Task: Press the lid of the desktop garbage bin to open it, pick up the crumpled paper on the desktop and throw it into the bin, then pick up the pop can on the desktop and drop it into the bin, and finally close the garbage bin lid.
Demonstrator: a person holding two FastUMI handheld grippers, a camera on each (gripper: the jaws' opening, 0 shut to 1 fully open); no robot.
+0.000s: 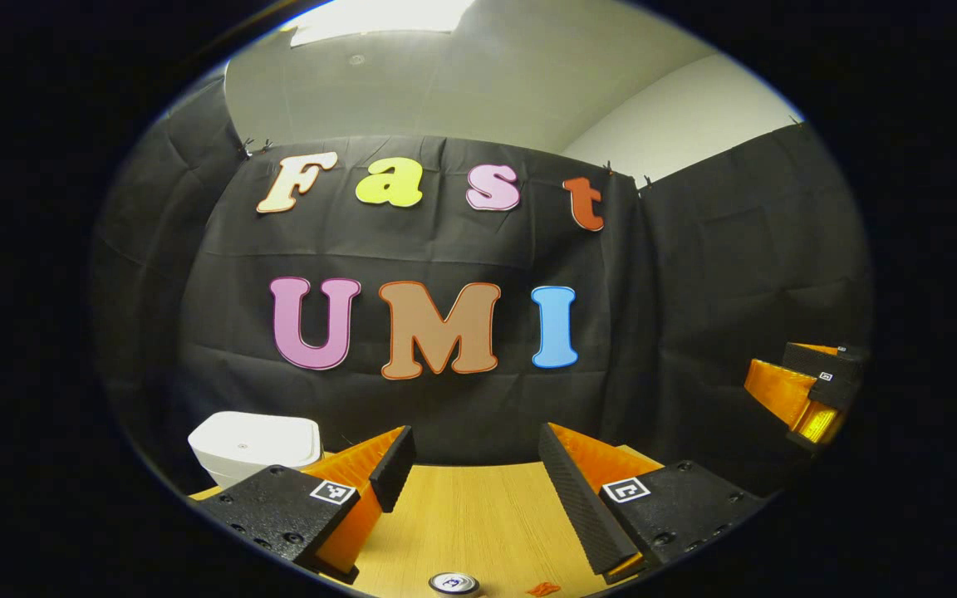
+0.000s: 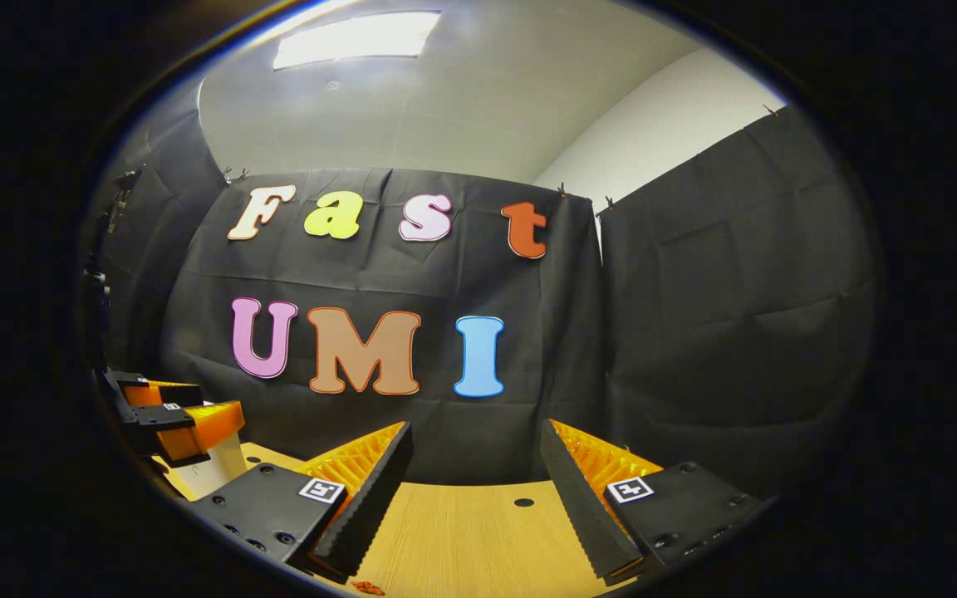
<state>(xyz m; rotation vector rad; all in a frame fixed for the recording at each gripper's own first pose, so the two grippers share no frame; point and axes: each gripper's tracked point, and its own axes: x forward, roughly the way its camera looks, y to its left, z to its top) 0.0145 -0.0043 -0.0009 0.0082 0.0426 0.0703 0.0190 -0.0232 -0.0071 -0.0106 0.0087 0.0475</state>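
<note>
Toward the back left corner of the bench (image 1: pixel 478 515) in the left gripper view stands the white bin (image 1: pixel 254 444), lid down, partly hidden behind the left finger of the left tool (image 1: pixel 478 465). That tool hangs above the wood with its fingers spread wide and nothing between them. The bin lies ahead and to the left of it, well apart. Just below the gap between its fingers, at the near edge, sits the top of the can (image 1: pixel 454 584). The crumpled paper I cannot place.

The step in hand looks like the press on the lid. To do it well, I judge the left tool should swing left and come down squarely on the lid's top.

Farther right, over the bench's right part, the right tool (image 2: pixel 474 473) also hangs wide open and empty.
</note>
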